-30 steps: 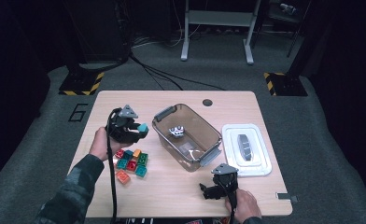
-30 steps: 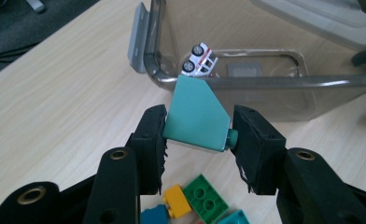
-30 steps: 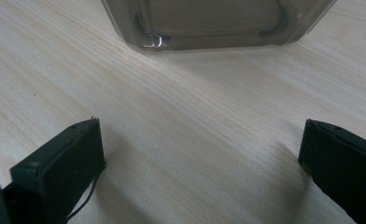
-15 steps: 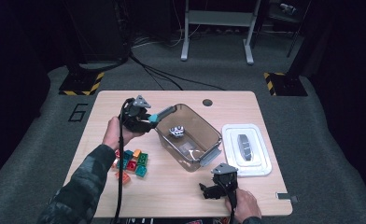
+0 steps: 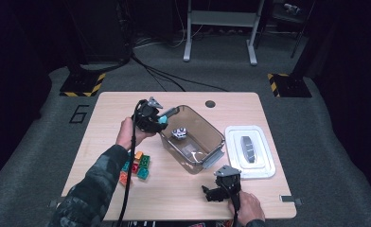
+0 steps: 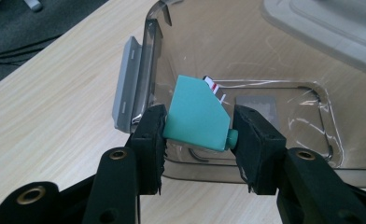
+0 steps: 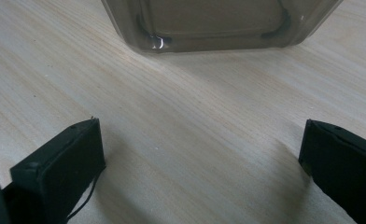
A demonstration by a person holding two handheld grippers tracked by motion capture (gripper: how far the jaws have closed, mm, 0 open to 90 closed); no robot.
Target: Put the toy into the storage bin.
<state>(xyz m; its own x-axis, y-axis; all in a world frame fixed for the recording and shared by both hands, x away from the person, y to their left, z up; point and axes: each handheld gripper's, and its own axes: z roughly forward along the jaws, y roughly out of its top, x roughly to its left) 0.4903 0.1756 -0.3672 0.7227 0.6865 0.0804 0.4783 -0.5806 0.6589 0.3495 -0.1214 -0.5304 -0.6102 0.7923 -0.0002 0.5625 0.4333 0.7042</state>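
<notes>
My right gripper [image 5: 211, 195] sits low on the table [image 5: 183, 198], close to me, near the front edge. Its two black jaws are spread wide apart with nothing between them, just bare wood, as the right gripper view shows. Right in front of it is the near end of the clear brown box [image 7: 218, 23]. On my left side, close to my sleeve, a little heap of colored blocks [image 5: 136, 166] lies on the table, red, green, orange and blue-green ones, all bunched together and touching. A bit farther off, my left gripper [image 6: 199, 133] is squeezing a blue-green block [image 6: 197, 116]. The block is pinched tight between the two black pads, one pad on each side, and it has a slanted top and a small round knob poking out on one side. I hold it up just over the near rim of the clear brown box, by the box's grey clip [image 6: 127, 86]. Inside the box, on its floor, there is a small white and dark thing [image 5: 179, 133]; I think it is another toy block, but it is too small and blurry to be sure. To the right of the box, just beside it, the white lid [image 5: 249, 151] lies flat on the table with a grey handle in its middle.
</notes>
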